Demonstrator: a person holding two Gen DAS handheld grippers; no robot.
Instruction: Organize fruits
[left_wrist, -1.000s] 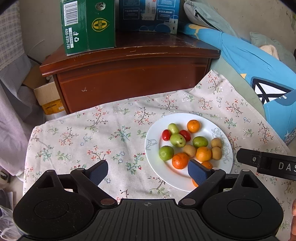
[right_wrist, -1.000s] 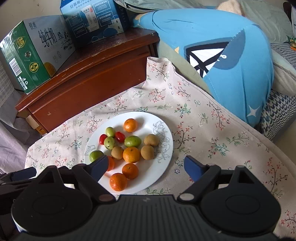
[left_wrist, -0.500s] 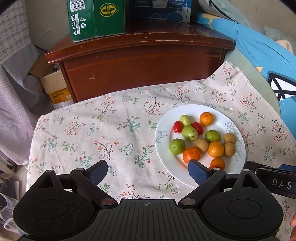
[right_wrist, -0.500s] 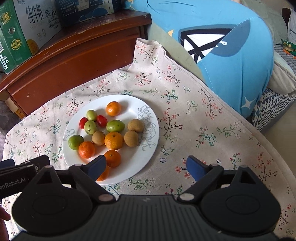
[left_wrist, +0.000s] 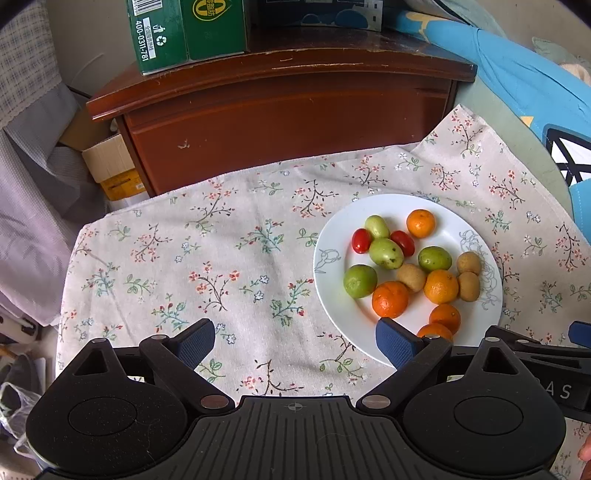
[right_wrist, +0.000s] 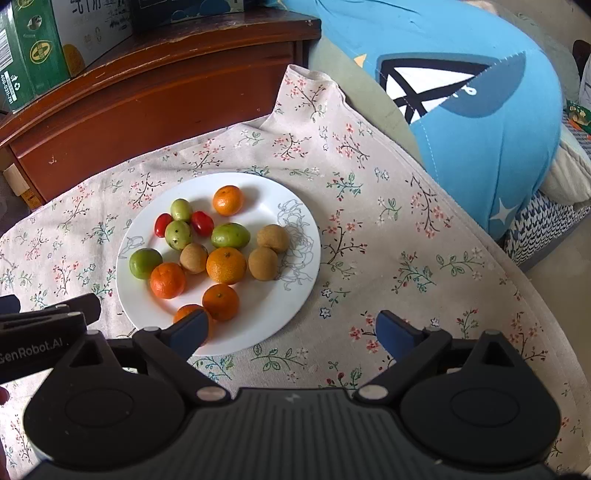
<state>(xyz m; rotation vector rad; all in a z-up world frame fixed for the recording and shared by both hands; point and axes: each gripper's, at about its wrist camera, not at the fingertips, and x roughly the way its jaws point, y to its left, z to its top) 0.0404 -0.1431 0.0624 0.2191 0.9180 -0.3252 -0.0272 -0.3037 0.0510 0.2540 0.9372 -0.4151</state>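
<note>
A white plate (left_wrist: 332, 266) (right_wrist: 291, 291) on a floral tablecloth carries mixed fruit: several oranges (right_wrist: 226, 265), green plums (right_wrist: 230, 235), brown kiwis (right_wrist: 263, 263) and two red cherry tomatoes (right_wrist: 202, 223). My left gripper (left_wrist: 295, 341) hovers open over the cloth, its right fingertip over the plate's near rim. My right gripper (right_wrist: 291, 330) is above the plate's near right edge; its jaws are opening with nothing between them, and its left fingertip partly hides one orange (right_wrist: 184, 312). Each gripper shows at the edge of the other's view.
A dark wooden cabinet (left_wrist: 288, 110) stands behind the table with a green carton (left_wrist: 184, 33) and a blue box on top. A blue cushion (right_wrist: 480, 122) lies at the right. Cardboard boxes (left_wrist: 110, 166) and fabric crowd the floor at left.
Both cameras have tipped further downward, so the plate sits higher and larger in view. The right gripper's fingers have spread a little wider. The fruit has not moved.
</note>
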